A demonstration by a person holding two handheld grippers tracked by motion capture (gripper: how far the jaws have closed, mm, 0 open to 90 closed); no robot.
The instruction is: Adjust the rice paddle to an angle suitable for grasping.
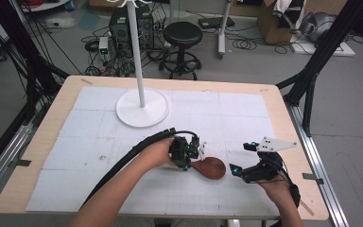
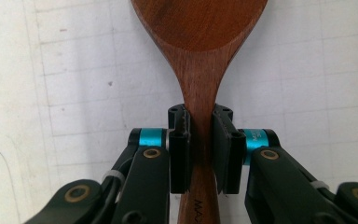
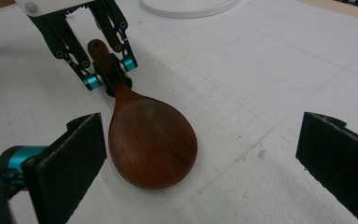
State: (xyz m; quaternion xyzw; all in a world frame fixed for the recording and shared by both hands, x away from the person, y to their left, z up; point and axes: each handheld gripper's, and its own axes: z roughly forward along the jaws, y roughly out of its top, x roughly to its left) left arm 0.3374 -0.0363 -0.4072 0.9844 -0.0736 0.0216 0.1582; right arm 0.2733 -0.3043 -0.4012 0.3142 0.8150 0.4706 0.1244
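A dark brown wooden spoon [image 1: 211, 167] lies on the white mat with its broad bowl [image 3: 151, 142] toward the right. My left gripper [image 1: 194, 155] is shut on the spoon's handle [image 2: 200, 140], both black pads pressed against its narrow neck. In the right gripper view the left gripper [image 3: 114, 79] clamps the handle just behind the bowl. My right gripper [image 1: 244, 158] hovers a short way to the right of the bowl, its jaws spread wide with nothing between them; one pad [image 3: 72, 158] shows near the bowl's edge.
A white stand with a round base [image 1: 142, 108] and a thin pole rises at the back middle of the mat. The wooden table edge [image 1: 293, 132] frames the mat. Black frame posts stand at both sides, and a stool [image 1: 183, 35] is beyond the table.
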